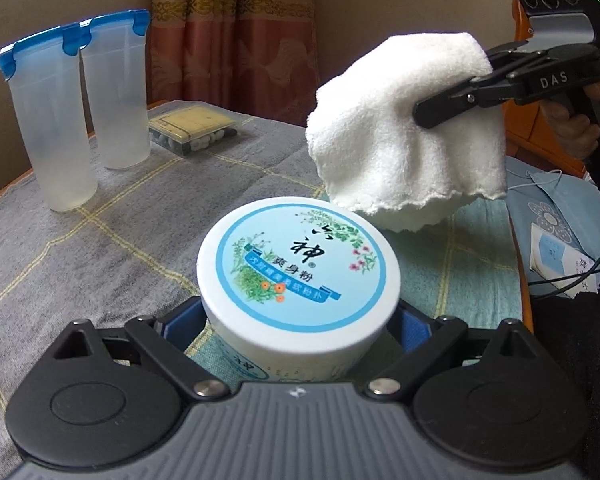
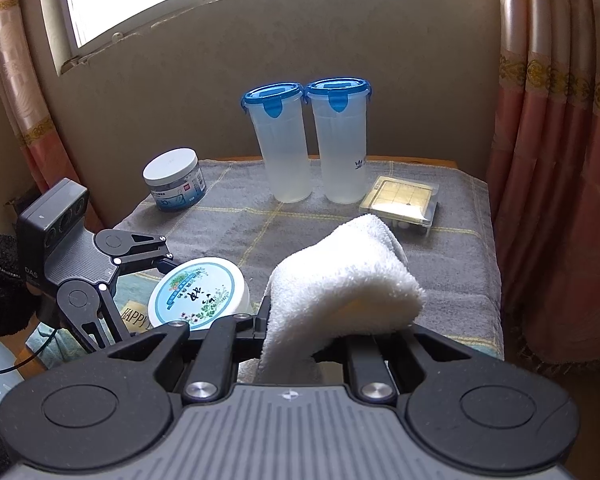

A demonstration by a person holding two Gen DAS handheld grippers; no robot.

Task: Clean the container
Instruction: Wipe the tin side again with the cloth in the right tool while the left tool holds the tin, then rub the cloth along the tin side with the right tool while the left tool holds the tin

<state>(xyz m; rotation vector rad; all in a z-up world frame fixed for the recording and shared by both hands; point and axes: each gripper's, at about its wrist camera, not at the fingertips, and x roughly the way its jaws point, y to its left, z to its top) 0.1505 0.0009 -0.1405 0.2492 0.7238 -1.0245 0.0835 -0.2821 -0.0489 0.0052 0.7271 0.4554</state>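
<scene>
1. You hold the round white tub [image 1: 298, 280] between the wide-spread fingers of your left gripper [image 1: 300, 320]. The fingers flank its sides; whether the pads press on it cannot be told. The tub sits low over the grey cloth-covered table [image 1: 120, 220].
2. Your right gripper [image 2: 300, 328] has its fingers closed on a folded white cloth [image 2: 340, 280], which drapes forward over the fingertips.
3. In the left wrist view the cloth hangs just beyond the tub's far edge, near its lid, apparently apart from it. Wiping looks about to begin; no cleaned patch can be made out, so most of the task seems left.
4. The tub's lid is on, so its contents are hidden.
5. Well beyond both grippers stand two tall clear tumblers [image 2: 284, 148] with blue clip lids, touching, seemingly empty.
6. Beside them lies a flat clear box [image 2: 400, 204] holding small dark and pale beads.
7. Beyond your left fingers stands a small jar [image 2: 174, 180], white-lidded; its contents are unclear.
</scene>
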